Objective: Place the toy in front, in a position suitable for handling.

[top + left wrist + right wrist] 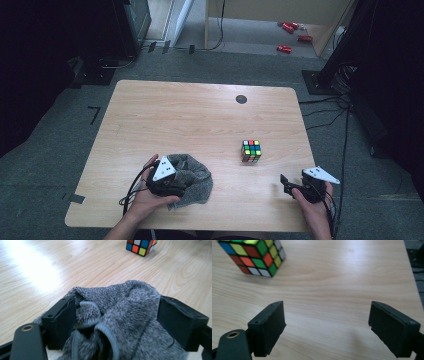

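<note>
The left gripper (115, 322) stands spread around the bunched grey knit cloth (120, 315), seemingly released. The right gripper (327, 327), spread and empty, likely reaches next for the Rubik's cube (252, 256) at its eleven o'clock.

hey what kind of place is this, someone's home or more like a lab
Most likely a lab or recording workspace, not a home. A bare wooden table stands on grey carpet, black equipment stands with loose cables crowd its sides, and tape marks sit on the floor. On the table lie a grey knitted cloth and a puzzle cube.
</note>
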`<state>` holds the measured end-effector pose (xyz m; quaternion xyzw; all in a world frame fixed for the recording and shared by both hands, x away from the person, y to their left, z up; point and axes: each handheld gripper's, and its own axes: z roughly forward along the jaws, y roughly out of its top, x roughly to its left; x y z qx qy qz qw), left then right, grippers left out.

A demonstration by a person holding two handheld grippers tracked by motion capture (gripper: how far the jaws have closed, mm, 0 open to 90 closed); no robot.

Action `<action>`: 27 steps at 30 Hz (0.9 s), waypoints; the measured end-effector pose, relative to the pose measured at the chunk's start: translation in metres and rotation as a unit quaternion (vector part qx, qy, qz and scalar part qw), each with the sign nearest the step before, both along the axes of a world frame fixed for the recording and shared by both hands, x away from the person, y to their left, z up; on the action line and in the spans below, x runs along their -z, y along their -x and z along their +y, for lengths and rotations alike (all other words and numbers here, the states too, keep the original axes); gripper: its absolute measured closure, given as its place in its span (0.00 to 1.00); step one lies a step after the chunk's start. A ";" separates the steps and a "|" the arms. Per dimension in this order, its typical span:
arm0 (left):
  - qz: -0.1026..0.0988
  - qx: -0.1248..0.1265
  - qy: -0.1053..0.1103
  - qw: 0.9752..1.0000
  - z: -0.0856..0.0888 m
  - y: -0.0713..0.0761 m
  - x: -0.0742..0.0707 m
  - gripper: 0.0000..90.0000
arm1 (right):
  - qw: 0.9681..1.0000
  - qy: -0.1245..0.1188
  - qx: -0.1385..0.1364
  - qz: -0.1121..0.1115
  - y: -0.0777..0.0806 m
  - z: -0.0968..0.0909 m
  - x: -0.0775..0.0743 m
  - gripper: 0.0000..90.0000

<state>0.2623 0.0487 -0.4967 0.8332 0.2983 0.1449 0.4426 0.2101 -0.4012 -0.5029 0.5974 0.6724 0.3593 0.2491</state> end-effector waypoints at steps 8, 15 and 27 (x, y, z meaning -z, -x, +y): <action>0.020 -0.007 -0.020 1.000 -0.006 -0.007 0.010 0.17 | 0.999 -0.017 -0.016 -0.023 -0.008 0.033 -0.017 0.15; 0.043 -0.004 -0.041 0.998 -0.009 -0.010 0.018 0.16 | 0.998 -0.017 -0.044 -0.030 -0.024 0.066 -0.023 0.14; 0.054 -0.004 -0.047 0.997 -0.010 -0.011 0.021 0.16 | 0.999 -0.004 -0.033 -0.007 -0.059 0.113 -0.011 0.09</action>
